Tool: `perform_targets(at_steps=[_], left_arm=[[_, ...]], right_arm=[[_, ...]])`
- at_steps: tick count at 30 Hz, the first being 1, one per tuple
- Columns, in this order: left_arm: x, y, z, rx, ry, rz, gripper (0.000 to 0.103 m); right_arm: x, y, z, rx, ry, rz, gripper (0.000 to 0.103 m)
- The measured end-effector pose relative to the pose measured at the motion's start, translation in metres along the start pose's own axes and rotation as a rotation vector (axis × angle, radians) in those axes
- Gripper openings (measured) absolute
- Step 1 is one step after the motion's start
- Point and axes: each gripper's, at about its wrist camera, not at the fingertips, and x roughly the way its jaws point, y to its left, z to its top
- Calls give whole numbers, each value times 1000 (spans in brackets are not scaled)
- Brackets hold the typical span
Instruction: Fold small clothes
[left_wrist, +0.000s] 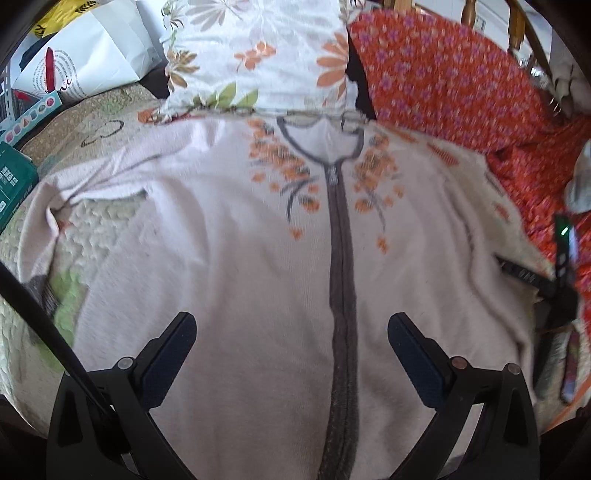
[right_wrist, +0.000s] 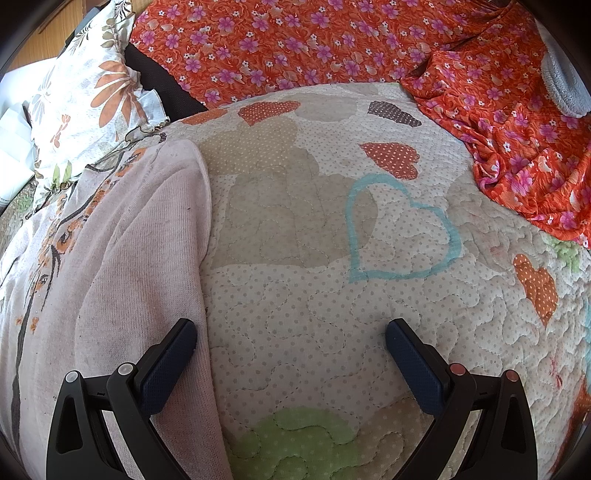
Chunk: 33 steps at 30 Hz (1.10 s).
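A pale pink zip-front cardigan (left_wrist: 229, 258) with orange flower embroidery and a grey zipper band lies spread flat on a quilted bed cover. My left gripper (left_wrist: 291, 332) hovers open above its lower front, fingers either side of the zipper, holding nothing. In the right wrist view the cardigan (right_wrist: 122, 266) shows at the left, its right sleeve folded in along the body edge. My right gripper (right_wrist: 291, 336) is open over the quilt (right_wrist: 332, 314), its left finger (right_wrist: 173, 350) over the cardigan's edge. At the right of the left wrist view the other gripper's dark body shows, blurred.
A floral pillow (left_wrist: 258, 51) lies beyond the collar. Orange flowered fabric (right_wrist: 332, 40) is piled along the back and right. White bags (left_wrist: 85, 55) and a green box (left_wrist: 14, 181) sit at the left. A grey cloth (right_wrist: 565, 85) rests at far right.
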Motion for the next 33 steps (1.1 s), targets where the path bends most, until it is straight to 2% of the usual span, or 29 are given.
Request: perform_targets(at_steps=[4, 10, 15, 20, 27, 31, 33], left_arm=[[-25, 10, 21, 9, -44, -29, 103], [-53, 27, 43, 68, -147, 2, 103], [-51, 34, 50, 135, -218, 60, 103], [-45, 37, 42, 143, -297, 62, 103], [-20, 35, 37, 144, -204, 36, 103], [-21, 43, 38, 94, -194, 16, 103], [-22, 49, 39, 70, -194, 10, 103]], right_arm=[[0, 0, 0, 0, 0, 0, 103], [0, 0, 0, -2, 0, -2, 103], [-1, 3, 1, -3, 2, -6, 103], [2, 1, 4, 3, 24, -5, 103], [2, -1, 5, 16, 39, 4, 103], [-3, -8, 16, 53, 136, 43, 102], [-21, -16, 21, 95, 117, 28, 98]])
